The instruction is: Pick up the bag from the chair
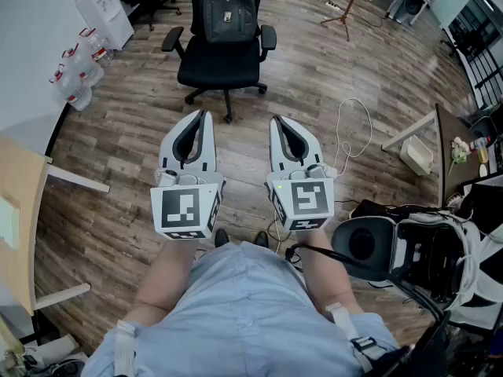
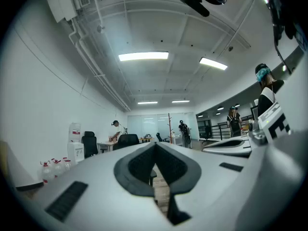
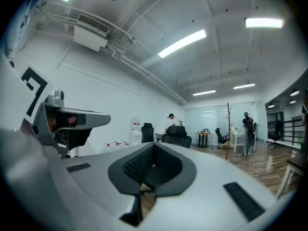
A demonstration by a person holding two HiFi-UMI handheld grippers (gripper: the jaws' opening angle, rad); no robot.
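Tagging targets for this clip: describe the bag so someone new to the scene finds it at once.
On the wood-plank floor, straight ahead of the person, stands a black swivel office chair with armrests. The dark grey fabric backpack sits upright on its seat against the backrest. Unlike the black-and-white equipment beside the person, it is plain dark and off the floor.

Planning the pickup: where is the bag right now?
In the head view, top centre: the bag sits upright on the black office chair, right of the water dispenser.
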